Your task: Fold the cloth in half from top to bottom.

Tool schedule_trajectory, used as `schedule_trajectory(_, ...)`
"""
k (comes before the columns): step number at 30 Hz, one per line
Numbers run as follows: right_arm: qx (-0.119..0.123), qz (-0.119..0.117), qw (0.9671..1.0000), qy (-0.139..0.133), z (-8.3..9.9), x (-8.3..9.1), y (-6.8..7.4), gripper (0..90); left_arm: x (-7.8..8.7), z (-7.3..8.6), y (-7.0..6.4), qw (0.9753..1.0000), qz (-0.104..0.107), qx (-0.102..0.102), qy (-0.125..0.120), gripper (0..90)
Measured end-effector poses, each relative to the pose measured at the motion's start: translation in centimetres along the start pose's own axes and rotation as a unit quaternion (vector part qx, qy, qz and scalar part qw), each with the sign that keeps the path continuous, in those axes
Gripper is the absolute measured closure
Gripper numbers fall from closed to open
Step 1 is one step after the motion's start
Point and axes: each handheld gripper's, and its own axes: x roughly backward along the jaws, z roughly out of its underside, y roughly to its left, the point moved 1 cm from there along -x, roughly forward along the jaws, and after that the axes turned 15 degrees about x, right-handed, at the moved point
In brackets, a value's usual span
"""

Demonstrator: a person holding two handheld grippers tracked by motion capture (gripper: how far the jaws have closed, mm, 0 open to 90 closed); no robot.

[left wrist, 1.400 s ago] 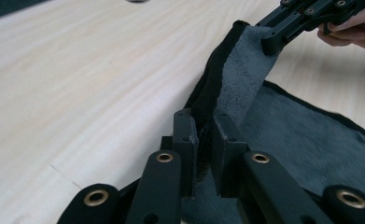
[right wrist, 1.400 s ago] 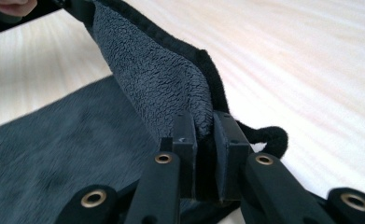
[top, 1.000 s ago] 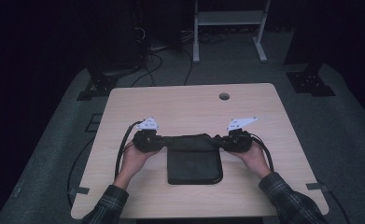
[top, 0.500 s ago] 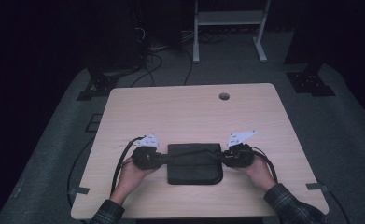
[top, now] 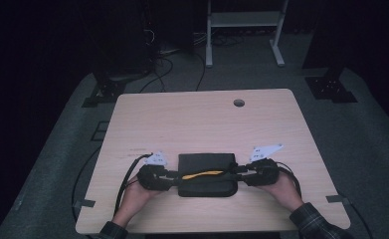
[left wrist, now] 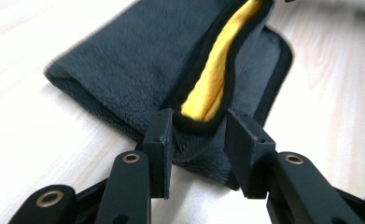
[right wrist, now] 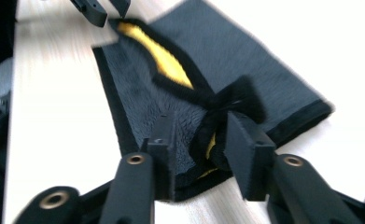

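Observation:
A dark grey fleece cloth (top: pixel 207 162) with a black hem lies folded on the wooden table (top: pixel 182 119), close to the near edge. A yellow strip (top: pixel 202 174) of its other side shows along the fold. My left gripper (top: pixel 174 177) is at the cloth's left end and my right gripper (top: pixel 239 174) at its right end. In the left gripper view the left gripper (left wrist: pixel 199 135) is open, with the cloth's (left wrist: pixel 138 60) yellow-lined edge between the jaws. In the right gripper view the right gripper (right wrist: pixel 200 135) is open around a bunched hem of the cloth (right wrist: pixel 245 60).
A round cable hole (top: pixel 239 103) sits near the table's far edge. Black cables (top: pixel 125 179) trail off the left side. Tape strips (top: pixel 85 203) mark the near corners. A white metal stand (top: pixel 242 30) and dark equipment stand on the floor beyond.
Both hands have drawn their grippers toward the near edge. The cloth's far half has come over with them, so the cloth is narrower and its yellow side shows.

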Motion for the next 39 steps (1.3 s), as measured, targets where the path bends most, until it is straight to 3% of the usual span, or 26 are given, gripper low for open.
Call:
schedule_trajectory(5,0.004,0.03,0.9986,-0.044,-0.4,2.8,0.1,72.9,1.8,-0.6,-0.1,0.9996,-0.001,-0.004,-0.029,69.7)
schedule_trajectory(9,0.0,0.048,0.9975,-0.052,-0.5,3.4,-0.9,79.0,1.7,-1.1,0.3,0.9994,-0.007,-0.004,-0.034,77.1)
schedule_trajectory(13,-0.002,0.045,0.9984,-0.035,-0.3,2.2,-1.6,81.4,0.8,-1.4,0.6,0.9994,-0.006,-0.002,-0.035,80.8)
schedule_trajectory(18,0.003,0.023,0.9996,-0.014,-0.4,0.2,-1.5,82.6,-1.1,-1.2,0.8,0.9999,-0.002,0.003,-0.012,80.9)
schedule_trajectory(23,0.021,-0.011,0.9997,0.008,-0.5,-1.7,0.0,82.6,-2.7,-0.1,-0.4,0.9994,0.008,-0.01,0.033,80.8)
schedule_trajectory(25,0.029,-0.026,0.9988,0.029,-0.2,-2.5,0.8,82.6,-3.2,0.7,-0.7,0.9986,0.007,-0.011,0.051,80.7)
schedule_trajectory(27,0.036,-0.034,0.9976,0.048,0.0,-2.9,1.4,82.6,-3.0,1.0,-1.0,0.9986,0.006,-0.011,0.051,80.7)
schedule_trajectory(31,0.052,-0.025,0.9965,0.061,0.4,-3.0,2.5,82.8,-3.0,1.4,-1.4,0.9984,-0.002,-0.022,0.052,79.3)
schedule_trajectory(33,0.055,-0.02,0.9962,0.064,0.3,-3.0,2.8,82.7,-2.9,1.3,-1.5,0.9984,-0.008,-0.027,0.05,76.2)
schedule_trajectory(35,0.055,-0.019,0.9962,0.065,0.3,-3.0,2.7,81.3,-2.8,1.3,-1.5,0.9987,-0.01,-0.024,0.043,65.6)
schedule_trajectory(36,0.049,-0.015,0.997,0.059,0.3,-2.9,2.5,70.8,-2.5,1.2,-1.5,0.9991,-0.012,-0.018,0.036,56.5)
schedule_trajectory(39,0.035,-0.004,0.9984,0.044,0.2,-2.4,2.0,59.5,-2.0,1.1,-1.4,0.9998,-0.007,-0.005,0.018,41.3)
